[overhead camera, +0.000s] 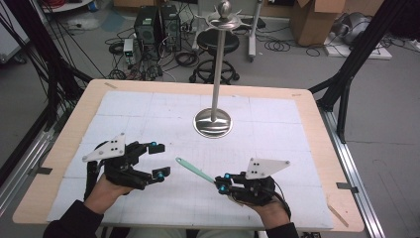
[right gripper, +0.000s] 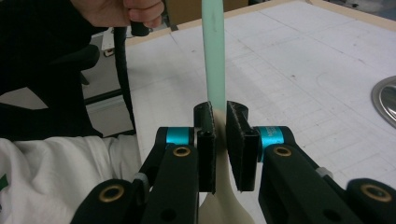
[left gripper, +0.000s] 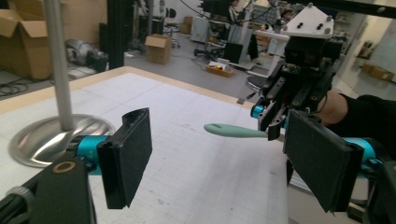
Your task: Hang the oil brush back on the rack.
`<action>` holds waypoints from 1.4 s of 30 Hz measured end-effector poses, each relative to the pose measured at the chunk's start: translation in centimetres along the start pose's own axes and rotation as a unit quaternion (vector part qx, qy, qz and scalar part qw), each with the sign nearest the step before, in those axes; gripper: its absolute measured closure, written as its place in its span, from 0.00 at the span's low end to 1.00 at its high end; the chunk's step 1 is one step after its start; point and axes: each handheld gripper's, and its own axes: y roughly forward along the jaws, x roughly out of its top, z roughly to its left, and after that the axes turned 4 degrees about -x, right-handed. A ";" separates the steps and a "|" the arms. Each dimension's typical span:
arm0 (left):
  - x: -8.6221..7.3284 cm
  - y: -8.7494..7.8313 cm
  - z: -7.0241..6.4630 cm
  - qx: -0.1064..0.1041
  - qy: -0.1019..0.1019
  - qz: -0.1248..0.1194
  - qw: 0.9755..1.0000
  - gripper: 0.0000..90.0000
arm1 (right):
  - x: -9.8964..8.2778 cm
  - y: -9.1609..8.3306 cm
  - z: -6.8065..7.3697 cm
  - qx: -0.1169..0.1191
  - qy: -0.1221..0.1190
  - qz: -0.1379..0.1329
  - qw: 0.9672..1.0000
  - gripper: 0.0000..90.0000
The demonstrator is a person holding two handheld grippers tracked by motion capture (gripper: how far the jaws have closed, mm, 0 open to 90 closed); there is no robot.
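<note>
My right gripper (overhead camera: 222, 182) is clamped on a spatula (overhead camera: 194, 170), near edge of the surface (overhead camera: 64, 144), right of centre. In the right gripper view the jaws pinch it where the mint-green handle meets the cream blade (right gripper: 223, 205); handle runs straight out ahead, blade sits back under the jaws. In the high view the handle points up-left toward the middle of the surface, tip raised, not touching the mat (overhead camera: 277, 124). My right hand (overhead camera: 270, 210) comes in from the bottom edge, grey plate on top of the gripper.

My left gripper (overhead camera: 159, 158) is spread wide, nothing in it. It sits at near left, level with the right one, jaws pointing right toward the handle tip. In the left gripper view the two black pads (left gripper: 133, 154) stand well apart and the handle tip shows between them, farther off, apart from both. My left hand (overhead camera: 106, 191) wraps the grip from below, dark sleeve at the bottom edge.

Beyond both: a metal stand (overhead camera: 214, 121), round base on the mat just past centre, pole upright, hooks at the top with nothing hung on them. Well apart from both grippers.

No containers on the surface. Mat is white with a grid, wood rim showing around it.

Past the far edge: a stool (overhead camera: 218, 47), computer towers (overhead camera: 157, 25) and cables on the floor, cardboard boxes (overhead camera: 317, 17) at far right.
</note>
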 end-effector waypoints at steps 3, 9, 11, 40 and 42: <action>0.0 0.6 -0.2 -0.017 0.005 0.007 1.000 0.31 | 0.1 0.1 0.1 0.008 -0.001 -0.007 1.000 0.91; -0.1 1.5 -0.5 -0.051 0.008 0.006 0.999 0.33 | 0.2 0.4 0.4 0.038 -0.007 -0.021 0.999 0.91; -0.1 1.6 -0.7 -0.066 0.012 0.001 0.998 0.33 | 0.2 0.4 0.4 0.042 -0.008 -0.027 0.999 0.91; 2.5 2.4 -2.3 -0.152 0.040 -0.022 0.987 0.84 | 0.2 1.3 0.3 0.148 0.020 -0.059 0.987 0.58; 3.1 2.2 -2.4 -0.142 0.047 -0.012 0.989 0.84 | 0.3 1.4 0.4 0.135 0.016 -0.060 0.989 0.47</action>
